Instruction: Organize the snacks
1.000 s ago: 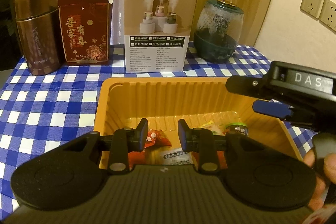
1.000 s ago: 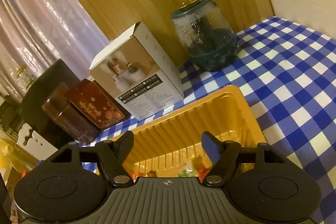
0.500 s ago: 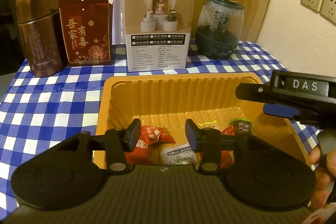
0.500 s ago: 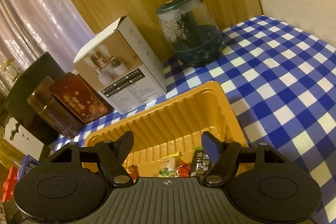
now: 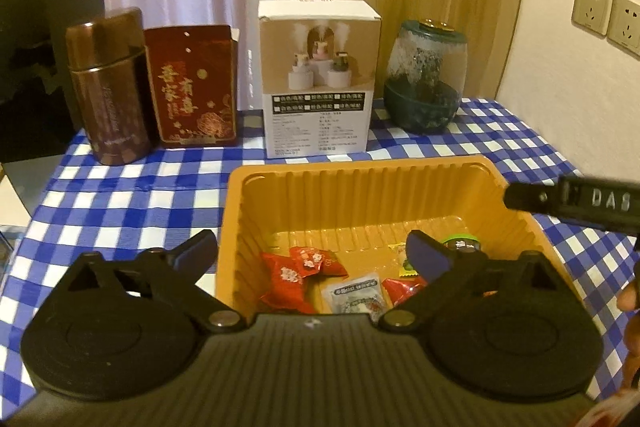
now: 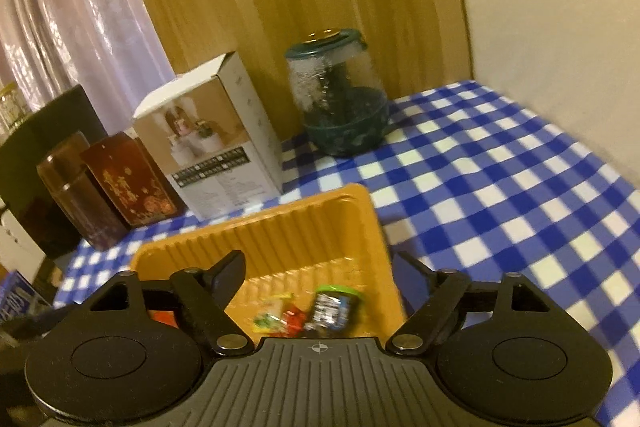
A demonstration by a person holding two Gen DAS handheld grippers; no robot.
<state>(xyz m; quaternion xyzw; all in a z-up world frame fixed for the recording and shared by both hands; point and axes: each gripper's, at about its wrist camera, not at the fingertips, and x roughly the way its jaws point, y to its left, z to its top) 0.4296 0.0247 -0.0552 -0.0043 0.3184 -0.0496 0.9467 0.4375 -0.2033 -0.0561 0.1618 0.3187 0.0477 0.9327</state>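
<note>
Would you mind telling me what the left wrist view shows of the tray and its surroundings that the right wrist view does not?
Only the left wrist view shows the red-wrapped candies, the white sachet and the right gripper's black body over the tray's right rim. Only the right wrist view shows the bare checked cloth right of the tray. Both show the orange tray, the green-capped pack, the white box and the green jar. Both grippers' jaws are opening, with nothing held between them.

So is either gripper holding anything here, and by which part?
Nothing is held. The left gripper and right gripper are both opening, with nothing between the jaws; the snacks lie loose in the tray.
</note>
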